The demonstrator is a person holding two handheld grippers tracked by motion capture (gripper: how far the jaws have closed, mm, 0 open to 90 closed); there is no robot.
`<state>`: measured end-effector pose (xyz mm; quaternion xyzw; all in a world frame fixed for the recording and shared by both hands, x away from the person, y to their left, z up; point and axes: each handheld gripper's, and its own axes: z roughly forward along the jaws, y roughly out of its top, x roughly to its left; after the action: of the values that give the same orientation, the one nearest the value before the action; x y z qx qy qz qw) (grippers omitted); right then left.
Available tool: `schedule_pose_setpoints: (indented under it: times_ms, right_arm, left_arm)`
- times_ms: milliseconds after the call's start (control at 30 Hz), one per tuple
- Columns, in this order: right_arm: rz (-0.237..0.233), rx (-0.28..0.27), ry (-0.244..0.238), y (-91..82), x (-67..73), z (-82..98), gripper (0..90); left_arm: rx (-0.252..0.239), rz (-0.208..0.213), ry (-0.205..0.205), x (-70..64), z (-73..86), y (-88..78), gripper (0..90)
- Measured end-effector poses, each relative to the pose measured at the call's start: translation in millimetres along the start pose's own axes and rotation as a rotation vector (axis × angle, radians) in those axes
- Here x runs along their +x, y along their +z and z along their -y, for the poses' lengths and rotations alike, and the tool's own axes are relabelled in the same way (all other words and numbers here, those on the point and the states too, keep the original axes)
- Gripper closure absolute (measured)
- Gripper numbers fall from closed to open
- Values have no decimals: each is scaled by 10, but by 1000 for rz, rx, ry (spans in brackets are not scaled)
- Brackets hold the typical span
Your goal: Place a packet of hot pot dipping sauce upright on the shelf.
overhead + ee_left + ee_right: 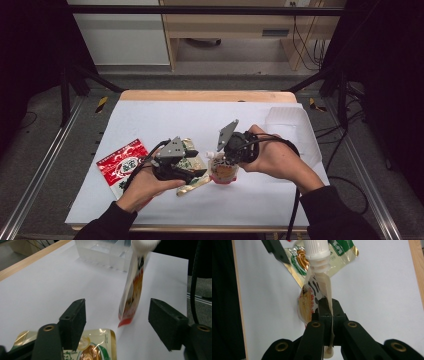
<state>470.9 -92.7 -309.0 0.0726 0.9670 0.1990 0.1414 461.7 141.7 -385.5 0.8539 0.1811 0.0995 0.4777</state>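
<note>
Two flat packets lie at the left: a red packet point(121, 163), then a gold-edged packet point(192, 167) partly hidden under the released left gripper point(192, 172). Right gripper point(226, 159) pinches the spouted pouch point(223, 170) upright; a clear tray point(295, 131) stands beyond.

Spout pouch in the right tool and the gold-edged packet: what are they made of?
Spout pouch: seemingly thin flexible printed film, creased flat where pinched; ribbed white cap looks like hard plastic. Gold-edged packet: probably glossy foil laminate, judging by its bright glare.

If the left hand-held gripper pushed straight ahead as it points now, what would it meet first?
Probably the spouted pouch held upright by the right hand-held gripper; it stands ahead between the left hand-held gripper's open jaws, though depth is unclear.
</note>
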Motion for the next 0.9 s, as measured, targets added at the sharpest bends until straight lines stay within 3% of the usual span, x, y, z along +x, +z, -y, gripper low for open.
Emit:
schedule_pose_setpoints:
  times_ms: [233, 300, 533, 900]
  right_arm:
    - [17, 20, 18, -149, -169, 171, 900]
    - [15, 17, 19, -193, -215, 236, 899]
    - [12, -4, 17, -368, -320, 384, 900]
    - [19, -23, -11, -676, -397, 439, 899]
  left_arm:
    - [16, -62, -2, -23, 239, -176, 236]
    - [9, -81, -37, 6, 407, -318, 228]
    - [0, -125, -97, 85, 639, -547, 180]
    - [4, -159, -144, 104, 947, -783, 173]
